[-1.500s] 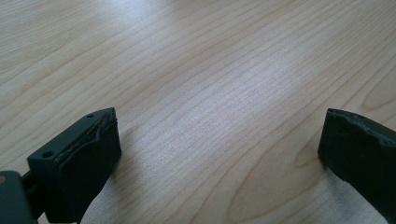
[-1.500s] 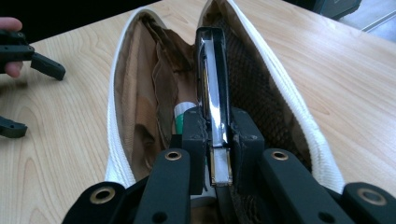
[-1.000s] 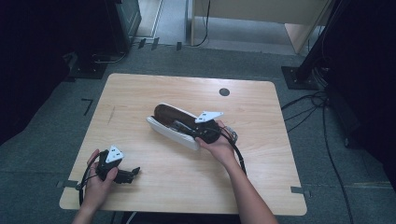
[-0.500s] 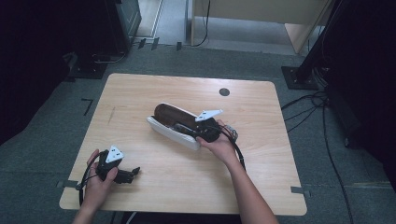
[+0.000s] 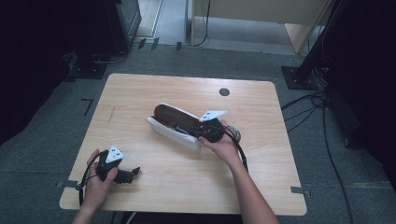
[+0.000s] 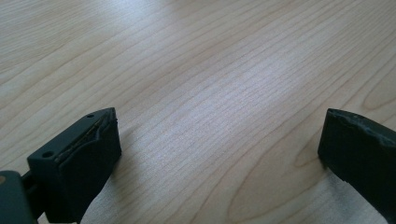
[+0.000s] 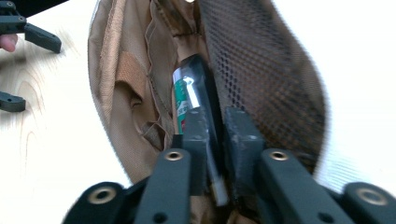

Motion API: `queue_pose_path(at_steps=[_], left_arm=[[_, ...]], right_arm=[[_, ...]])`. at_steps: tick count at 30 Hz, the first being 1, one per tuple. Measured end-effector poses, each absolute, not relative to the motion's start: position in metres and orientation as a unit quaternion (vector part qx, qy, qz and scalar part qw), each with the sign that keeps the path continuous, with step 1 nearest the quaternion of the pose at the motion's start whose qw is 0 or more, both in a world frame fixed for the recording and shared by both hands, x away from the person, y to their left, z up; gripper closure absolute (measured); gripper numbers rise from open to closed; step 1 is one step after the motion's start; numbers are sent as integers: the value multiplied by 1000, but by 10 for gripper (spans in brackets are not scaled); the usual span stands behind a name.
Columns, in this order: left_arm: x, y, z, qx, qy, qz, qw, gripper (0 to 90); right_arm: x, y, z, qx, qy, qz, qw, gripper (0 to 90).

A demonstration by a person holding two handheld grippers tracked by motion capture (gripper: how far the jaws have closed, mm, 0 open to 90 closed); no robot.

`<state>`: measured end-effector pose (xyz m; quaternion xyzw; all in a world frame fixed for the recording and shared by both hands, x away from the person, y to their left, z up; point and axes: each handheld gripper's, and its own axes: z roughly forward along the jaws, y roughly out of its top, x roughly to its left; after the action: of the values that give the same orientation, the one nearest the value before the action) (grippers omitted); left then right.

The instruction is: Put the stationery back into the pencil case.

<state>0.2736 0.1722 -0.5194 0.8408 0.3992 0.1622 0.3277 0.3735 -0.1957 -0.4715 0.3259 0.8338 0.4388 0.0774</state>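
A pale wooden table [image 5: 154, 98] carries the whole scene. Near its middle lies an open pencil case [image 5: 175, 123], white outside with brown lining and a dark mesh pocket, its mouth facing the right claw [image 5: 201, 131] so things can be slid in or drawn out. That claw reaches into the case from its near end. Its jaws have just been closing and are now pressed onto a pen [image 7: 191, 95], dark with a green label, which lies lengthwise straight ahead of the jaws inside the lining, beside the mesh. The left claw [image 5: 135, 171] rests idle on the table, well apart from the case, jaws spread wide over bare wood, likely waiting to steady the case.
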Motion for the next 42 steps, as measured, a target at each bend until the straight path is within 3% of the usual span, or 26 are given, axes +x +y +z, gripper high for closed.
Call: queue_pose_path(at_steps=[4,25,35,42], left_arm=[[274,172,-519,841,399,162,327,0],[274,172,-519,841,399,162,328,0],[274,172,-519,841,399,163,327,0],[274,172,-519,841,399,163,327,0]], right_arm=[[373,-199,-470,327,831,442,89,870],[351,-223,-440,319,803,487,127,801],[336,-252,-430,350,777,502,148,663],[326,-271,-427,376,767,492,168,474]])
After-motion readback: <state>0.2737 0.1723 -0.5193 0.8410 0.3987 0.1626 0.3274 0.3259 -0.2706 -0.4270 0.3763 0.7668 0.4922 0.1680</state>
